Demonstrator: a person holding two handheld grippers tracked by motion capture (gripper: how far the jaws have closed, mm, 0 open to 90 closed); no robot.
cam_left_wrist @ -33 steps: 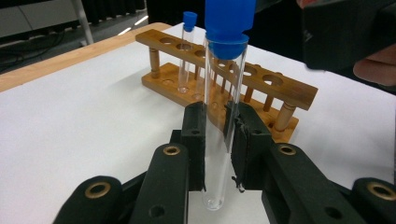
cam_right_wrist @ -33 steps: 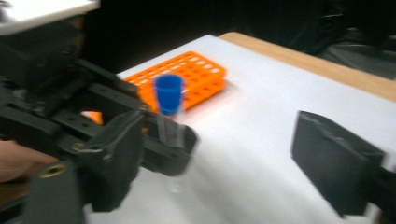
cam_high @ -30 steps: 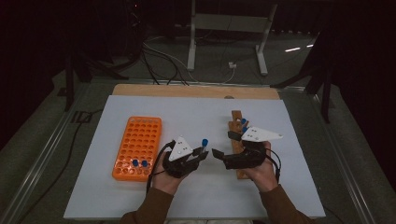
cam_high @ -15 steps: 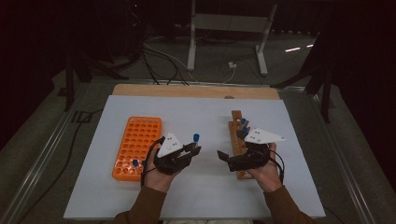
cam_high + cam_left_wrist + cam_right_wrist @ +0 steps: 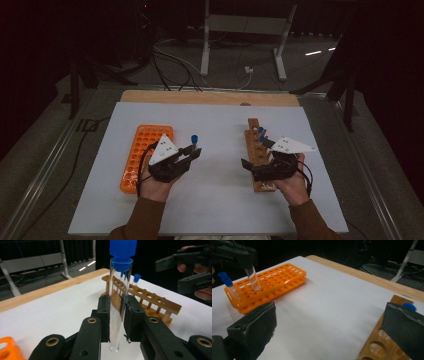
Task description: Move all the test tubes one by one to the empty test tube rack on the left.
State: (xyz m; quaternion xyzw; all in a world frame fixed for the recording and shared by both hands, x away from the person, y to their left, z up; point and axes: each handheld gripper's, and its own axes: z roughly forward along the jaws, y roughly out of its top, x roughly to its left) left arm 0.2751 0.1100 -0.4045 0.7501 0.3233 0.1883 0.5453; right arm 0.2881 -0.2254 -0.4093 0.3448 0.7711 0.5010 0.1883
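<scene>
My left gripper (image 5: 192, 150) is shut on a clear test tube with a blue cap (image 5: 194, 138), held upright above the white mat between the two racks. In the left gripper view the tube (image 5: 120, 302) stands pinched between the pads of the left gripper (image 5: 117, 312). My right gripper (image 5: 256, 155) is open over the near end of the wooden rack (image 5: 257, 150); its jaws have just been opening and nothing is between them (image 5: 329, 327). The orange rack (image 5: 142, 150) lies at the left.
Blue-capped tubes (image 5: 260, 132) stand at the far end of the wooden rack (image 5: 150, 296). One capped tube (image 5: 229, 287) stands in the near end of the orange rack (image 5: 272, 282). The white mat (image 5: 220, 200) covers the table, with a wooden edge (image 5: 210, 97) at the back.
My left gripper has moved left, away from the right gripper, and risen with the tube in it. The right hand has stayed over the wooden rack.
</scene>
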